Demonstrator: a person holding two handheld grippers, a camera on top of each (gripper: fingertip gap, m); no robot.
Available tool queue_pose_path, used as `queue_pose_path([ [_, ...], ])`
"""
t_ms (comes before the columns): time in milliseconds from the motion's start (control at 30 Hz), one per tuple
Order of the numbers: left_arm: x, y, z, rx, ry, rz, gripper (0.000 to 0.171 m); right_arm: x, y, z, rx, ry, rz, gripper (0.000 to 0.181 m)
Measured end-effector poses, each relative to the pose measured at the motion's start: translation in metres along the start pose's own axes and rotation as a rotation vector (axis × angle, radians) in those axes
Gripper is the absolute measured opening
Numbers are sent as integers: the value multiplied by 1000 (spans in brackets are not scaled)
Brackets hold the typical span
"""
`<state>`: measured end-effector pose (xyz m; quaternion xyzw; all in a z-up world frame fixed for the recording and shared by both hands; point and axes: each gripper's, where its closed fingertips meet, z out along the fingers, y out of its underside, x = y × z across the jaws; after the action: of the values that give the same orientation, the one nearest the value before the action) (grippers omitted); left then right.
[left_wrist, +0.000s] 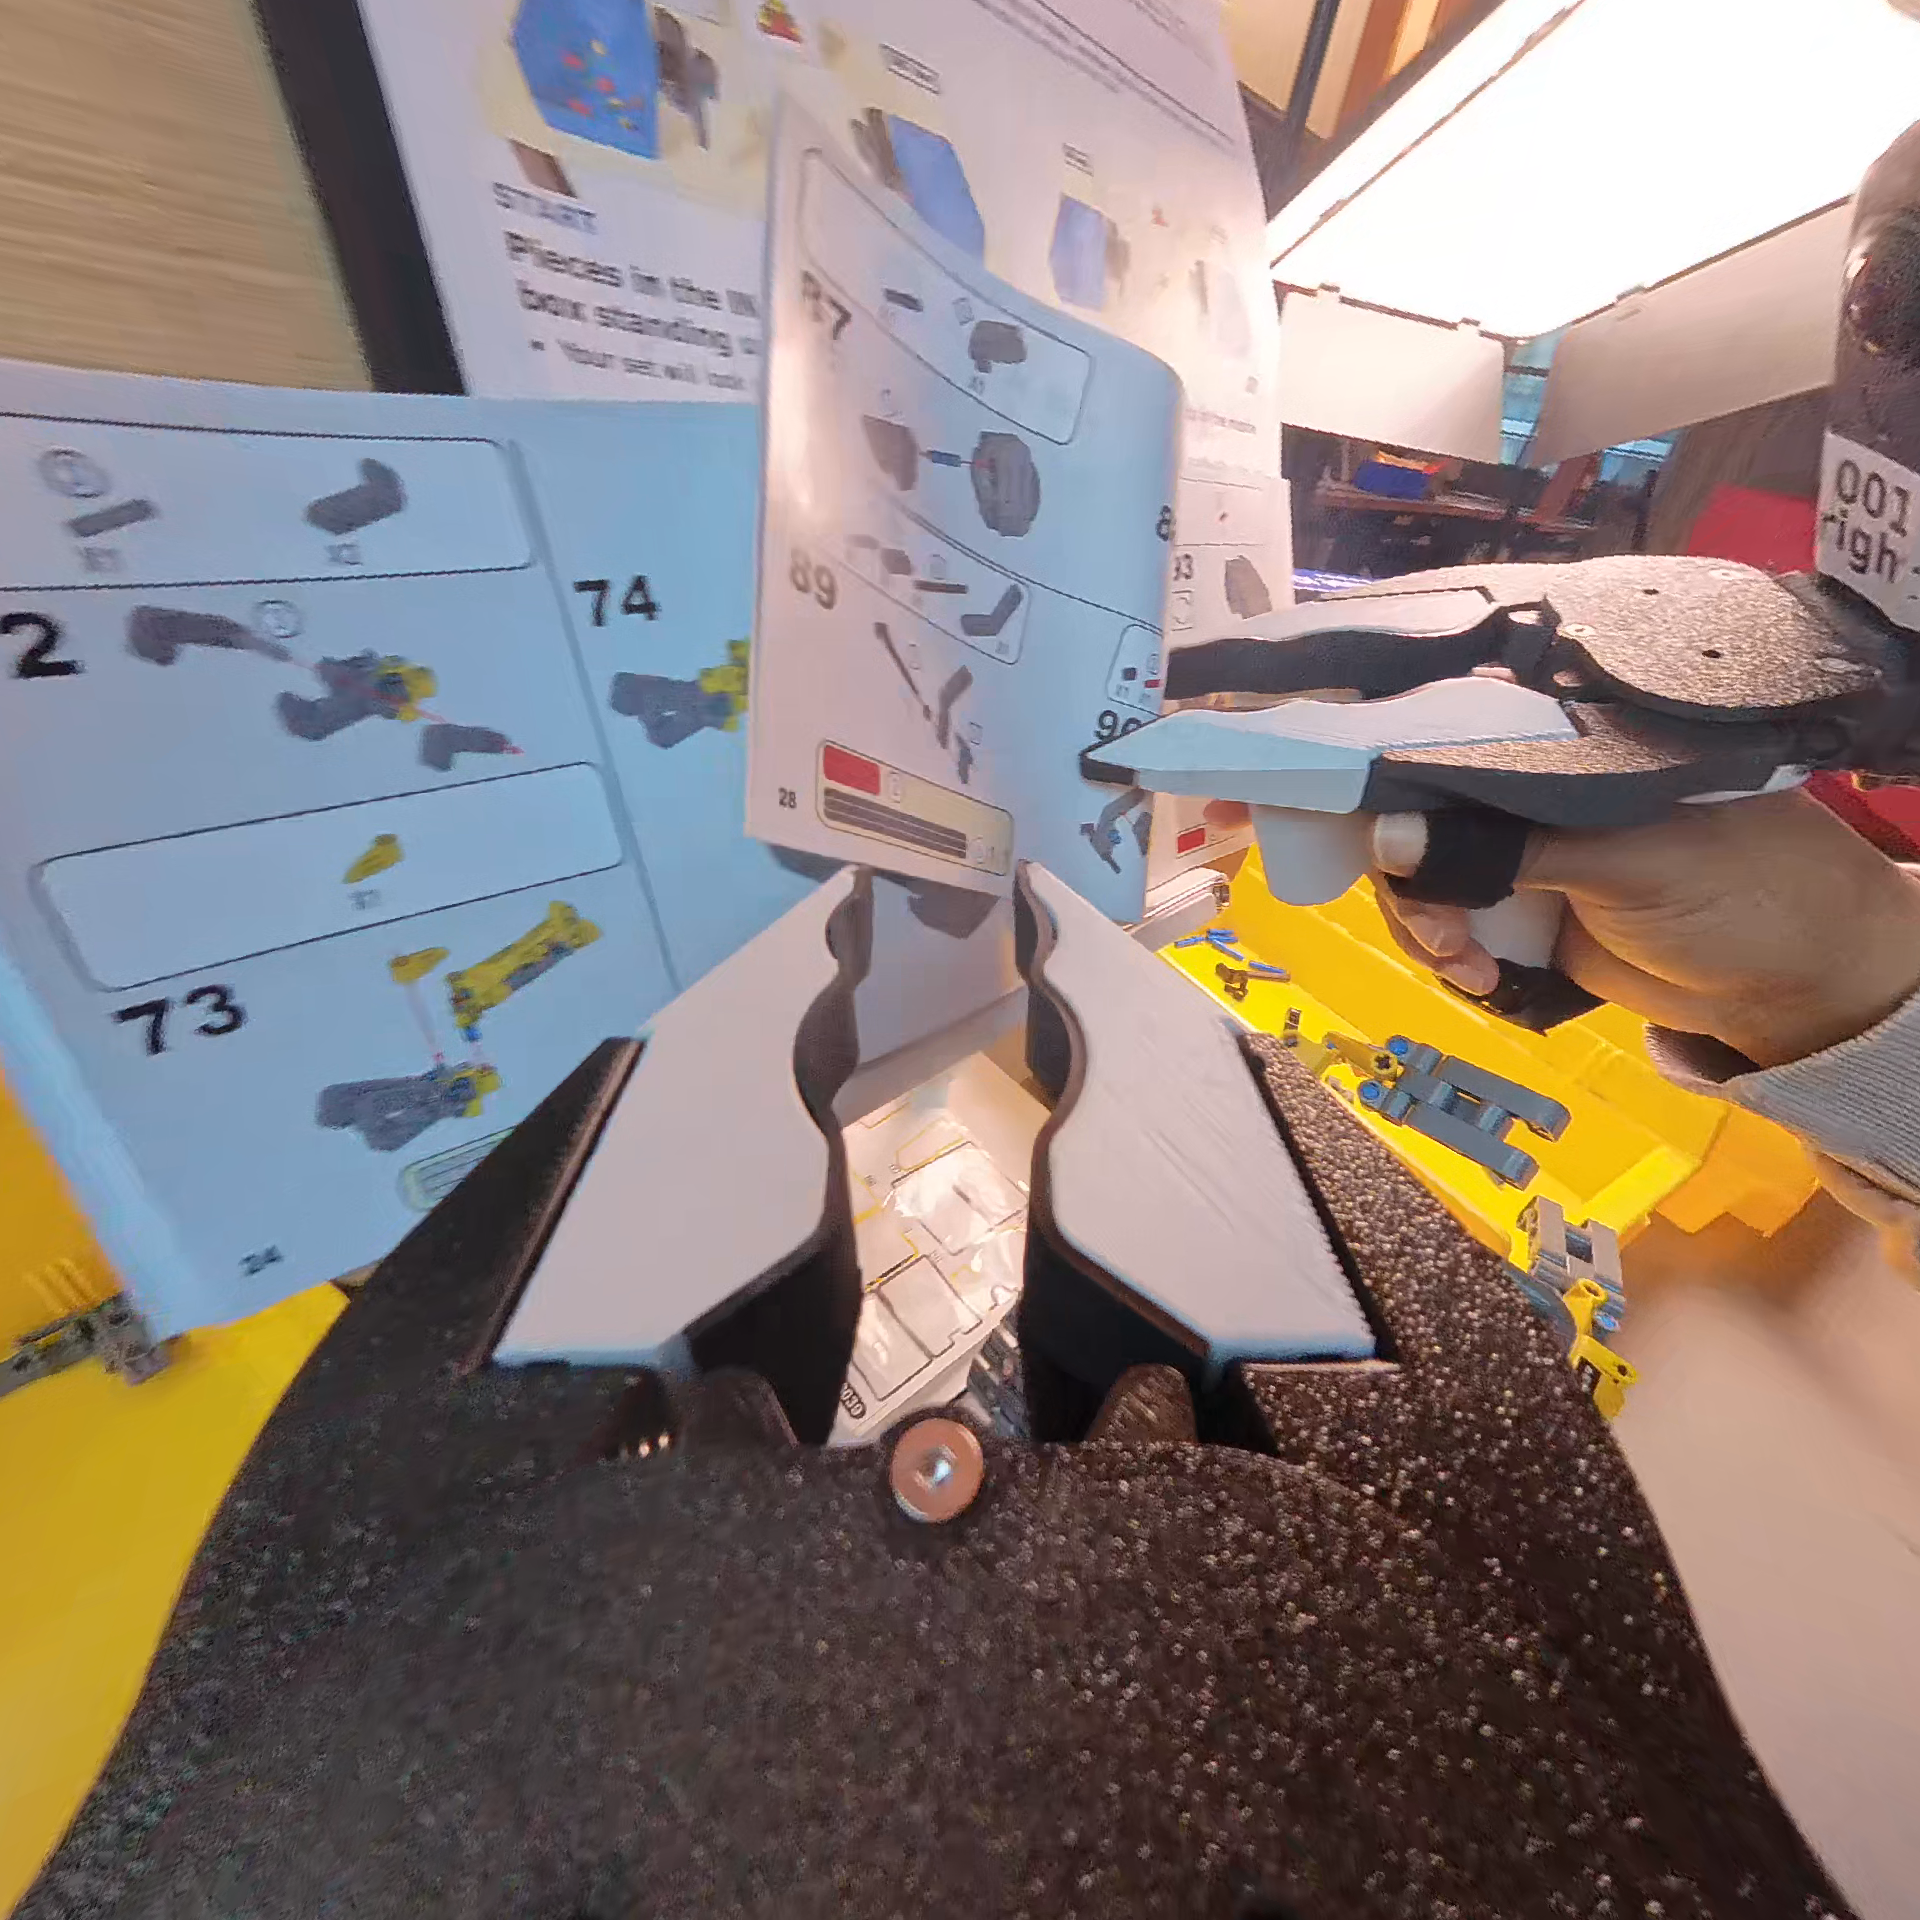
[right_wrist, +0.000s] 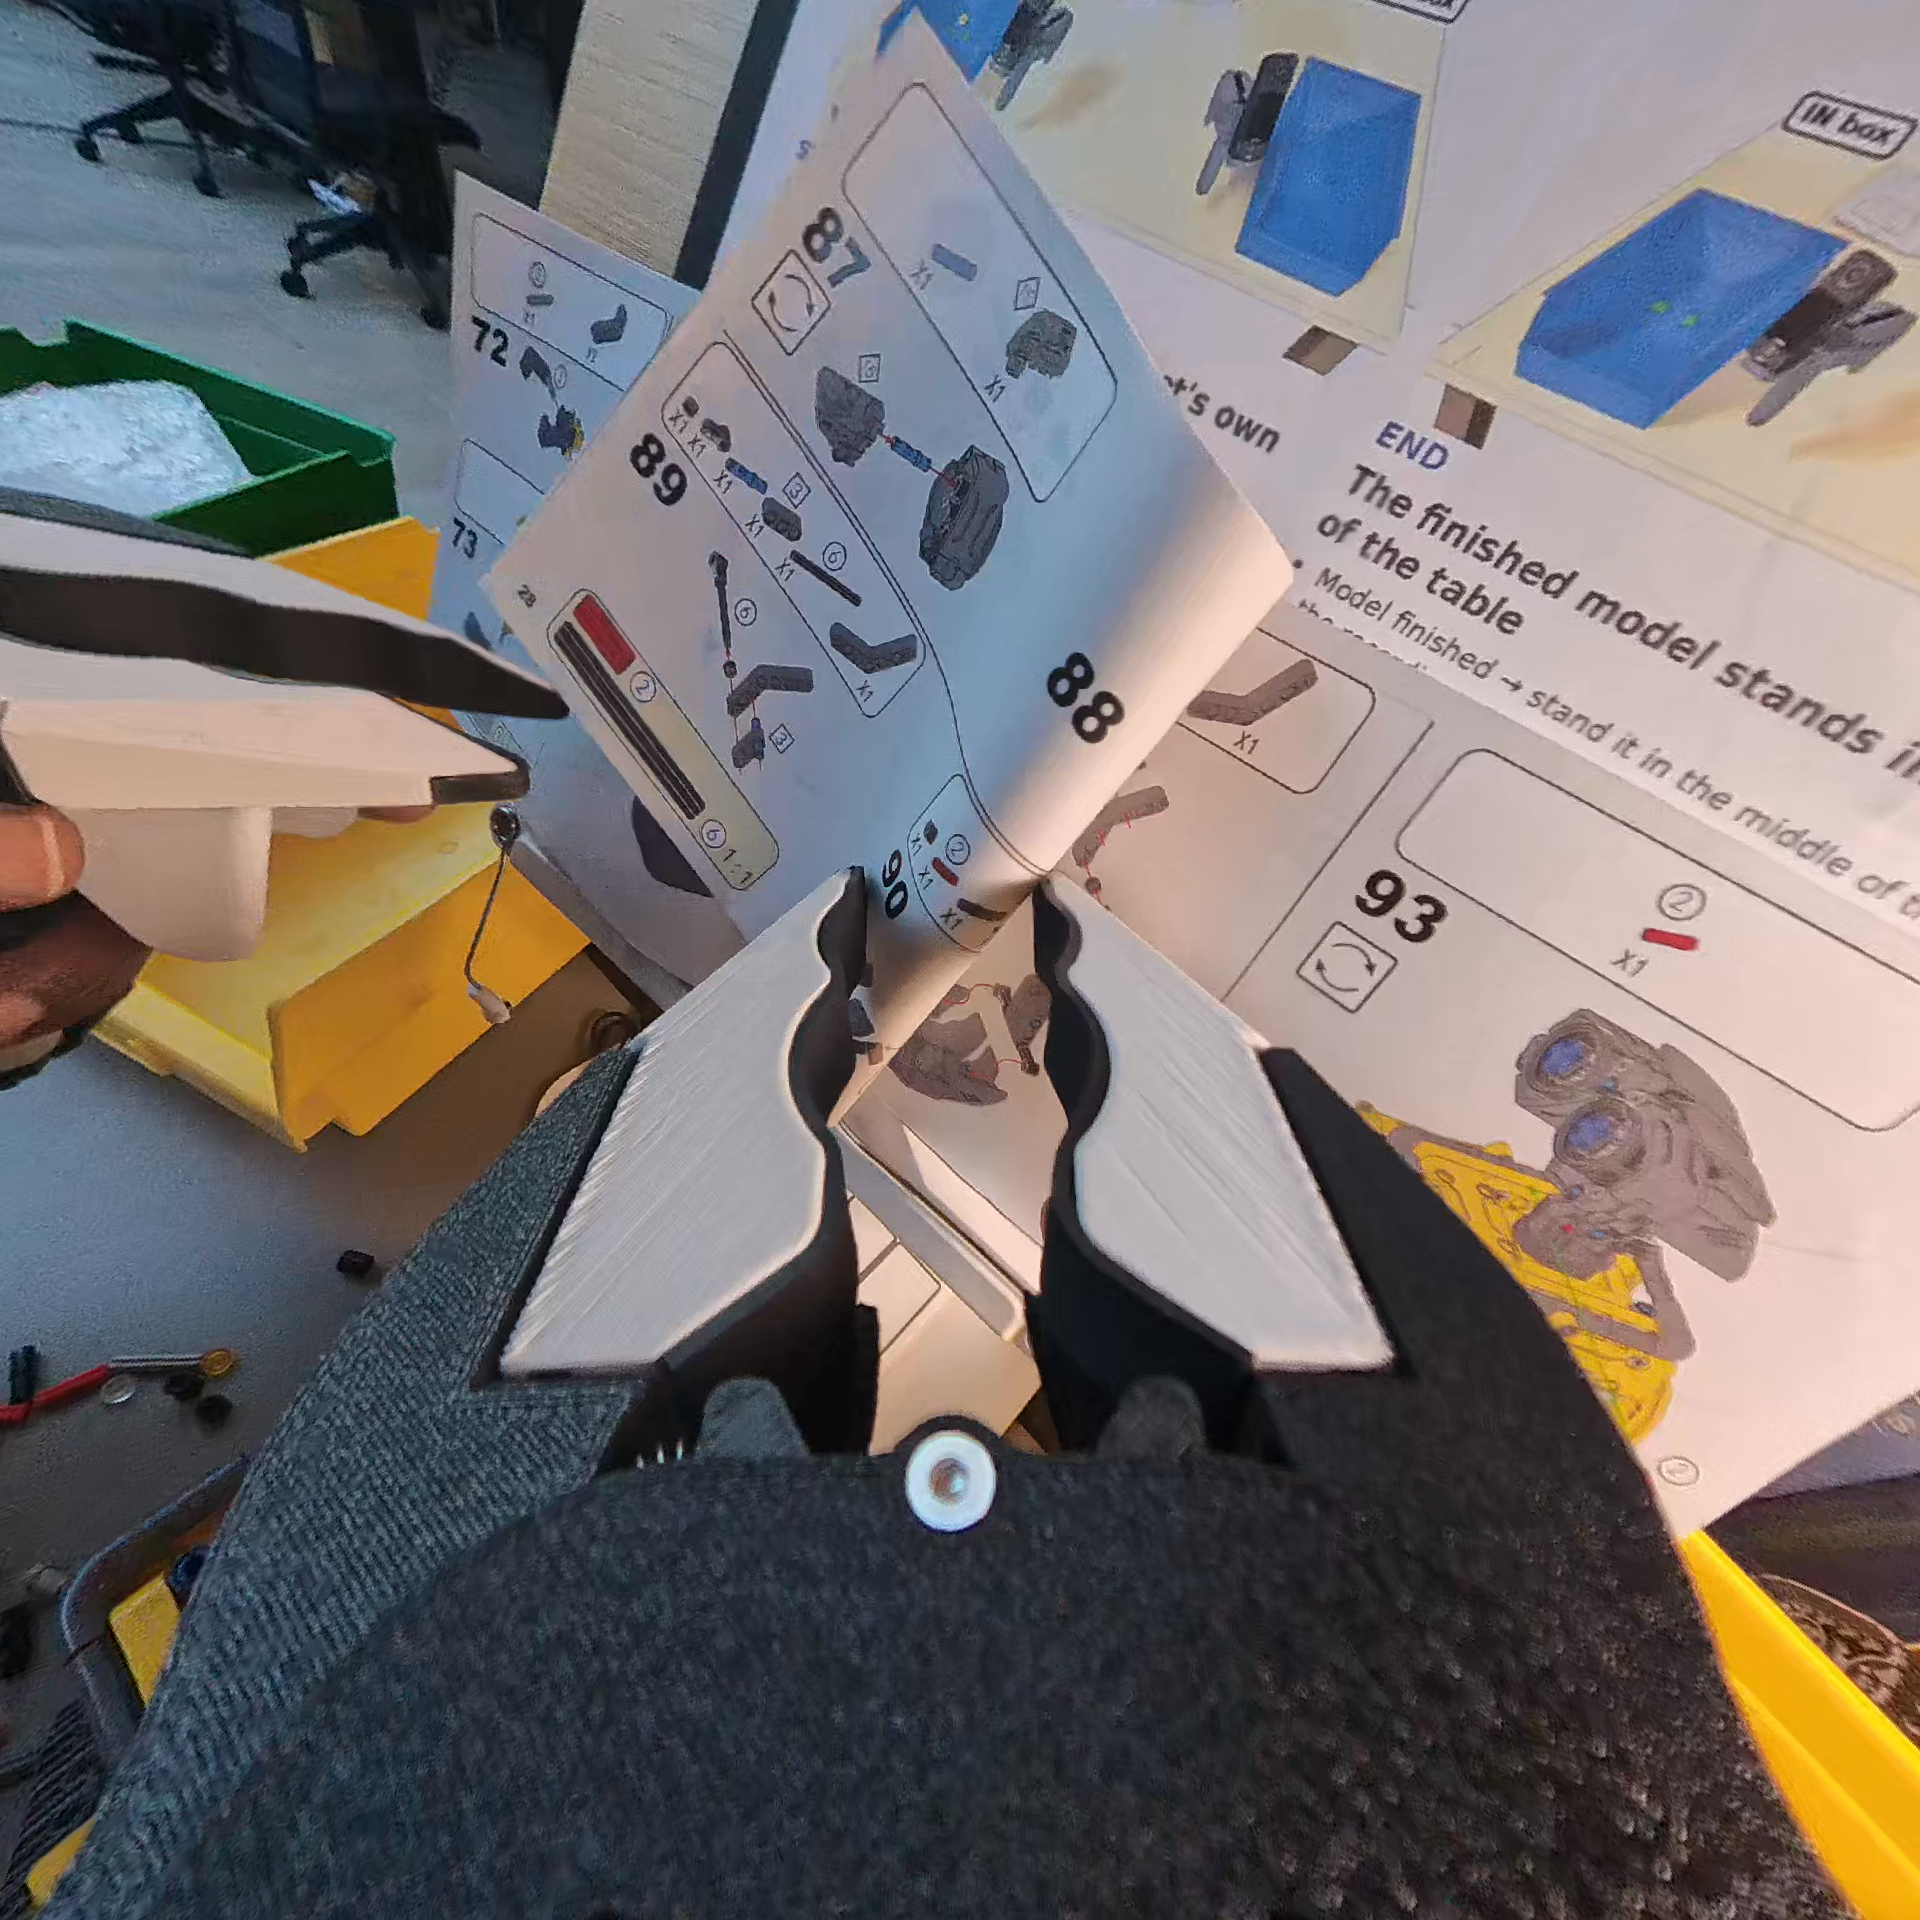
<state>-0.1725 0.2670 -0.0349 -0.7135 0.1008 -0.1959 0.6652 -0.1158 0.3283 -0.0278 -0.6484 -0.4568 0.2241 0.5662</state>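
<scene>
Left gripper (left_wrist: 935, 883) fingers stand parted, nothing between them, just below a lifted booklet page (left_wrist: 935, 540). Right gripper (right_wrist: 945, 904) fingers stand parted around that page's lower edge; contact cannot be told. Yellow bin (left_wrist: 1455, 997) alongside.

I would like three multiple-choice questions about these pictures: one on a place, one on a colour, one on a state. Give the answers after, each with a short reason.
1. The grey brick assembly lies: A in the yellow tray; B on the booklet; C between gripper fingers.
2. The bin with white filling is: A red; B green; C purple.
3. The right gripper is: A shut on a brick; B shut, empty; C open around the curled page.
Answers: A, yellow plastic lies under it; B, its walls are green; C, its fingers stand apart beside the page.
</scene>
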Motion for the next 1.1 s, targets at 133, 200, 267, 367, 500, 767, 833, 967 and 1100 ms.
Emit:
queue_pose_path([
  [133,25,-5,8,44,56,27,0,11,8,-7,-5,27,19,29],
  [200,35,-8,11,66,69,47,0,20,11,-15,-9,66,34,31],
  [267,42,-10,15,74,72,71,0,24,10,-27,15,79,63,31],
  [367,49,-8,23,66,86,78,0,23,7,-47,65,53,114,34],
  [500,58,-4,31,54,103,94,0,20,6,-71,118,-9,181,42],
  [767,68,9,39,5,105,137,0,-16,9,-109,220,-318,285,59],
  [833,69,8,38,1,98,161,0,-24,12,-120,236,-374,272,66],
  [967,78,8,42,-22,98,221,0,-42,12,-140,253,-481,260,84],
  [1100,91,17,58,-93,87,312,0,-55,-3,-140,257,-483,244,91],
])
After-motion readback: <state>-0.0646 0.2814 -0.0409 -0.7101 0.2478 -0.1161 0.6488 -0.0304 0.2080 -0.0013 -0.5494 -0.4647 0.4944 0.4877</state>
